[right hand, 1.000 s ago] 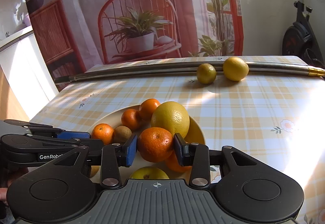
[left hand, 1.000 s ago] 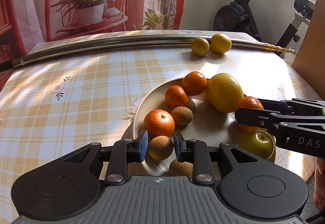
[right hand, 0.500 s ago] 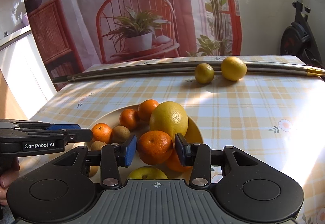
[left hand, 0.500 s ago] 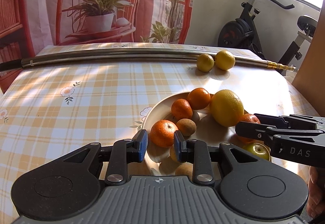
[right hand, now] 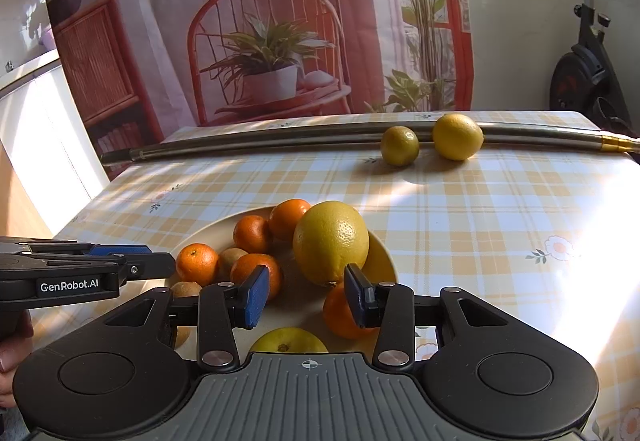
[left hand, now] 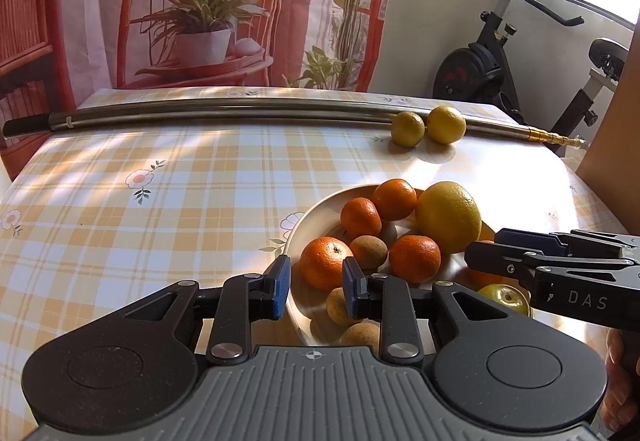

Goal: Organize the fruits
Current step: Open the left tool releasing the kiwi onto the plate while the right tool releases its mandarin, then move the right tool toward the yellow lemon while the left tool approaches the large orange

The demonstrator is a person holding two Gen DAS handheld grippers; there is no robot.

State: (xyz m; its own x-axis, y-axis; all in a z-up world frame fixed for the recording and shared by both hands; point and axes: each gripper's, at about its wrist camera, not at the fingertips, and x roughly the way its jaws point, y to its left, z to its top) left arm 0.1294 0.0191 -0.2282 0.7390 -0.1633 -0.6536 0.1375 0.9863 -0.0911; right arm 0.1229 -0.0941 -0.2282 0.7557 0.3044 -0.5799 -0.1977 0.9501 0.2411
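hovering right claw (right hand: 304, 295) open, oranges (right hand: 256, 273) beneath

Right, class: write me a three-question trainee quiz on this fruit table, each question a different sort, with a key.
1. True or false: the right tool is shut on an orange.
2. How many yellow fruits lie against the pole, outside the plate?
3. The biggest fruit on the plate is: A) grapefruit B) kiwi C) green apple

Key: 1 false, it is open and empty; 2 two; 3 A.
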